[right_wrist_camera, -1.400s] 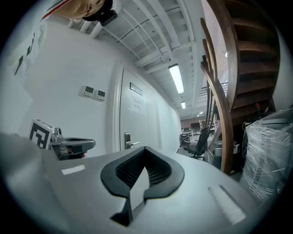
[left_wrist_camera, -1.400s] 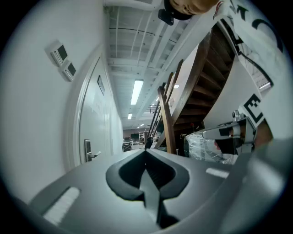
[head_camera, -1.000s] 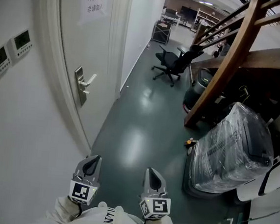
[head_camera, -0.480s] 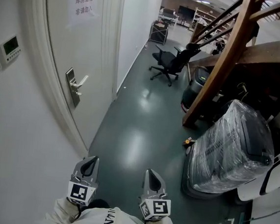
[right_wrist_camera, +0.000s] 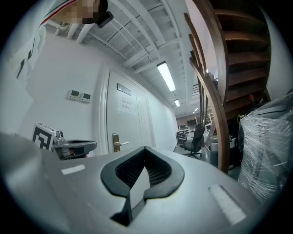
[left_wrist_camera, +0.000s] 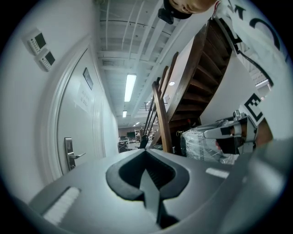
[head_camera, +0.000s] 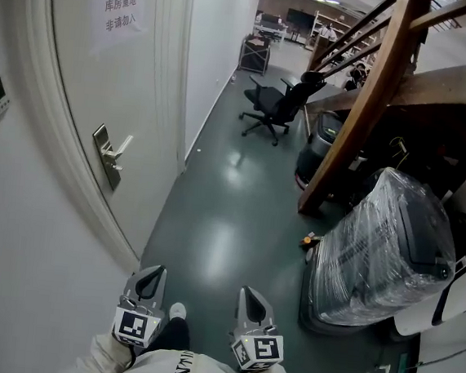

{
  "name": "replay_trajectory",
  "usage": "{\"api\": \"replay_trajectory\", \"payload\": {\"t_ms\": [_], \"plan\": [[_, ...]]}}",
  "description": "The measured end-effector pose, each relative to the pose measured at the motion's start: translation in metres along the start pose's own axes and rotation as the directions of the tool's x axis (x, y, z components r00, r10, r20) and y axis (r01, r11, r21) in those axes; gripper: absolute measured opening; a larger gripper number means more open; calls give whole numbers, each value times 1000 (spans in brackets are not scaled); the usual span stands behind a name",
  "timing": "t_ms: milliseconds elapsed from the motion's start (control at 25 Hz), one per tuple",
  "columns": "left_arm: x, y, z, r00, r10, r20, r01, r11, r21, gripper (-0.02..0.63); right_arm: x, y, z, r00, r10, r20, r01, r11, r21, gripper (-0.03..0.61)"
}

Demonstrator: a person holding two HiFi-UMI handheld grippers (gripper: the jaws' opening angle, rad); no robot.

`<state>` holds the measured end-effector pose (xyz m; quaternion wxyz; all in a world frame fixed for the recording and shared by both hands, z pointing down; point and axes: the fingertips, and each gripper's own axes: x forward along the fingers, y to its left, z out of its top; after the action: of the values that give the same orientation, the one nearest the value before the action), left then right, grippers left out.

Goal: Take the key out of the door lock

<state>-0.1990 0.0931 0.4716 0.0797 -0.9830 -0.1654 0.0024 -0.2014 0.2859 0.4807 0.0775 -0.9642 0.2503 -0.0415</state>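
item: left gripper (head_camera: 152, 275), grey plastic, two-jaw; jaws pressed together with nothing between them; held low at the bottom edge of the head view, tips pointing along the corridor. item: right gripper (head_camera: 253, 297), same make, jaws likewise pressed together and empty, beside the left one with a gap between the two. item: brushed-metal lock plate (head_camera: 105, 157) with lever handle, set on the pale grey panelled door (head_camera: 71, 84) at the left; it lies well ahead of both grippers and to their left, and neither touches it; in the left gripper view the lock plate (left_wrist_camera: 68, 153) sits left of the jaw tips. key: too small to make out on the lock plate. surroundings: white paper notice (head_camera: 118, 12) high on the door; dark green glossy floor (head_camera: 230, 214) runs open between the door and the clutter; on the right a slanted brown wooden stair beam (head_camera: 364, 104) and a bulky plastic-wrapped machine (head_camera: 382, 253) narrow the passage; black wheeled office chair (head_camera: 274, 103) far down the corridor.
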Motion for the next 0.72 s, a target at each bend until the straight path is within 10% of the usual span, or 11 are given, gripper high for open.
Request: {"api": "replay_trajectory", "payload": {"t_ms": [720], "plan": [[164, 159, -16, 1000, 20, 17, -20, 1000, -23, -2, 229, -10, 16, 999, 23, -23, -24, 1000, -20, 0]]}}
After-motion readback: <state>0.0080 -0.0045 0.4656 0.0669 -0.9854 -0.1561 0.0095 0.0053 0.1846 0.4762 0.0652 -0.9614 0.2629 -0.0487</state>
